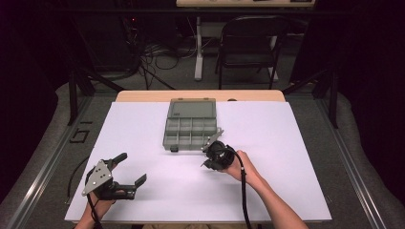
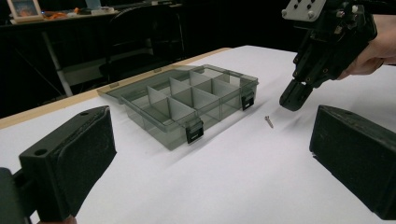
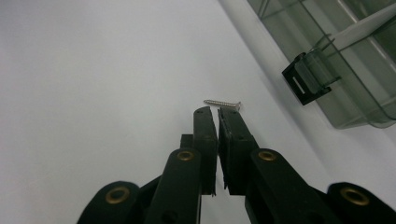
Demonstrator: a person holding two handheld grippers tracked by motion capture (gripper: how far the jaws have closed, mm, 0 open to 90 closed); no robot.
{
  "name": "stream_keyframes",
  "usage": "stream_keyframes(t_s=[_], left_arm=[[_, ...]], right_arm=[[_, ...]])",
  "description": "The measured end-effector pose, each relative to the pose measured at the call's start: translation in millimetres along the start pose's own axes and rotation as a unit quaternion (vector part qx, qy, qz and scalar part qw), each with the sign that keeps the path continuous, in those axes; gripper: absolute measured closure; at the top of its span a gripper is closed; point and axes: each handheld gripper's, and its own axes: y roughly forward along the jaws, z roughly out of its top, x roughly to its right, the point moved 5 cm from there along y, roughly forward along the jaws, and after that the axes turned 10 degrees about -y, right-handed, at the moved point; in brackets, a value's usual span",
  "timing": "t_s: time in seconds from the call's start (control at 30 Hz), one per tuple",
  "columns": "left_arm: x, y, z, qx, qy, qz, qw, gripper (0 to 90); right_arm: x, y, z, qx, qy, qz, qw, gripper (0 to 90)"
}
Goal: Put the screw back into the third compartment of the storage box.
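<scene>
My right tongs [image 3: 218, 112] sit nearly closed, empty, tips just short of 1 screw [image 3: 222, 102] lying on the white tabletop [image 1: 286, 143] beside the open organizer box [image 1: 190, 125]. My left tongs [image 1: 129, 168] gape wide. No writing is legible.

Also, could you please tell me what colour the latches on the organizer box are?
Black latches on the translucent grey organizer box; the right gripper view shows them best.

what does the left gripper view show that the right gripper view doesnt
Left gripper view alone: the whole open organizer box with its dividers and hinged lid, the right gripper hanging above the table, the left gripper with jaws wide apart, and a chair behind.

Right gripper view alone: its own jaws nearly closed, just short of the screw.

Both: the screw, white tabletop, and a black latch.
</scene>
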Motion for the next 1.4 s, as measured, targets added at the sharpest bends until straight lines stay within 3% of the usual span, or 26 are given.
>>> stream_keyframes(t_s=[0.17,0.2,0.6,1.4], left_arm=[[0.1,0.0,0.0,0.0,0.0,0.0,1.0,0.0],[0.0,0.0,0.0,0.0,0.0,0.0,1.0,0.0],[-0.1,0.2,-0.2,-0.002,0.002,-0.001,1.0,0.0],[-0.2,0.2,-0.2,-0.001,0.001,-0.002,1.0,0.0]], right_arm=[[0.2,-1.7,4.7,0.013,0.002,-0.003,0.9999,86.4],[0.5,-4.1,5.3,0.002,0.0,-0.001,1.0,86.4],[6.7,-12.9,21.4,0.003,-0.005,-0.009,0.9999,86.4],[30.6,-27.5,56.0,0.01,-0.009,-0.029,0.9995,86.4]])
